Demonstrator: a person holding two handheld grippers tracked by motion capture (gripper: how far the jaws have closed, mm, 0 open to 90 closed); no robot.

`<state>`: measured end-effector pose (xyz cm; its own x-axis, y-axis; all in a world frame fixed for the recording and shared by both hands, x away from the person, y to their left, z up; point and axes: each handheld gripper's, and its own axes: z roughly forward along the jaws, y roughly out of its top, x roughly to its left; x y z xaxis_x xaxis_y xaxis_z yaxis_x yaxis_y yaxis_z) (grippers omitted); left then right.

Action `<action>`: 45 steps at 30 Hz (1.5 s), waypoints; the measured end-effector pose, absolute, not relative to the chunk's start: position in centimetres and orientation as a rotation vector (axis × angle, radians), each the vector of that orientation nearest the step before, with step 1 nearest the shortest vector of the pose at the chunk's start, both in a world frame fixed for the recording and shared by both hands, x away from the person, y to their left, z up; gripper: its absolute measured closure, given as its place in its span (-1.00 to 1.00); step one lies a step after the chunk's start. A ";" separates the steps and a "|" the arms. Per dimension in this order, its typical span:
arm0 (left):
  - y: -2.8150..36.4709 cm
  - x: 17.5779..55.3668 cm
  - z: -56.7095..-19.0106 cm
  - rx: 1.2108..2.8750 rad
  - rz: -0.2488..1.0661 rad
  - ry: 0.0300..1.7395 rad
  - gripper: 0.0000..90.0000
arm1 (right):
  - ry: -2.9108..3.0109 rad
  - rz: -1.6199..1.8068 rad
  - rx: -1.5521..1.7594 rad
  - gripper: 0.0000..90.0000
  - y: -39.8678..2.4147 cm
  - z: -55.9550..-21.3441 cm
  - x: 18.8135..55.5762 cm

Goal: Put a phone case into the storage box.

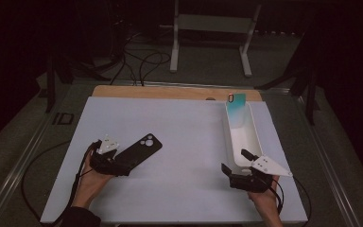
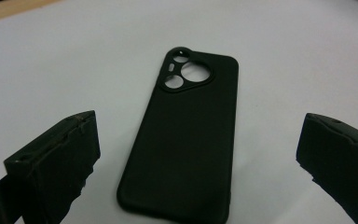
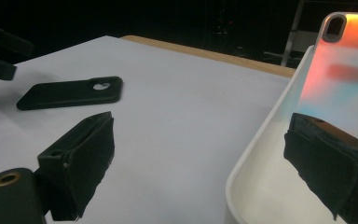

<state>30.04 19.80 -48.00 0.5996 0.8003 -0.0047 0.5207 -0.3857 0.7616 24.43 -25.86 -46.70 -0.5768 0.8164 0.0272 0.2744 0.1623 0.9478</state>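
Tray (image 1: 254,137) holds iridescent phone case (image 1: 236,109); black case (image 1: 139,149) outside.

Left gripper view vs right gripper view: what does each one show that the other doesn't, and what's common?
Left gripper view alone: the camera cutouts of the black phone case seen close from above, the case lying flat between the open left gripper fingers, untouched.

Right gripper view alone: the white tray, the iridescent phone case leaning in it, the open right gripper with one finger over the tray, and the wooden table edge.

Both: the black phone case and the white table surface.
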 end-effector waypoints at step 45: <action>18.0 34.2 -52.2 2.306 0.328 1.095 -0.88 | 1.958 1.410 1.027 -0.81 -25.8 -46.8 24.5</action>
